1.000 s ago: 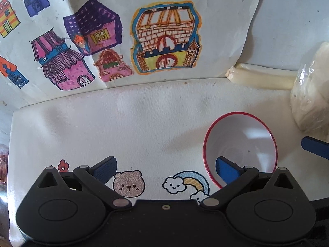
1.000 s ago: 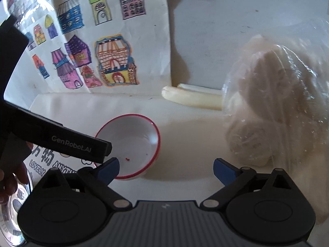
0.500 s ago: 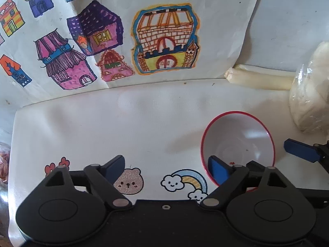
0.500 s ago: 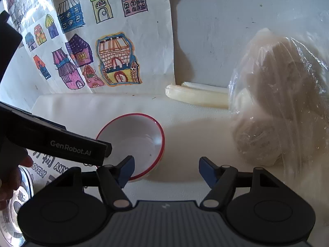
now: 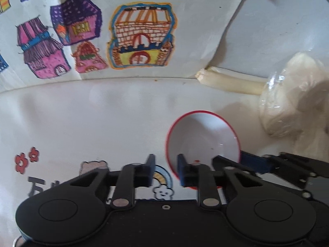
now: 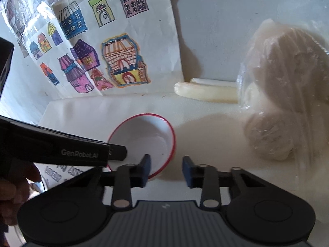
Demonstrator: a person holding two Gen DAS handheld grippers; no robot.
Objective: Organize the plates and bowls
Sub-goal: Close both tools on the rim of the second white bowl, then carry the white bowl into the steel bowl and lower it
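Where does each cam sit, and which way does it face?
Left wrist: on the left claw, pitched down at the red-rimmed bowl on the white mat; its closing fingers straddle the near rim; right claw at right.
Right wrist: on the right claw, pitched down at the same bowl; closing fingers straddle the rim; left claw and a hand at left.
Shared: bowl, house drawings, plastic bag.

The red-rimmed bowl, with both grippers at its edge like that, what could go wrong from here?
Left gripper and right gripper are both closing with only the thin rim of the bowl between their jaws; a shallow pinch might slip or tip it. The two tools sit close together and could knock each other. The plastic-wrapped bundle lies near on the right; swinging the bowl that way might hit it.
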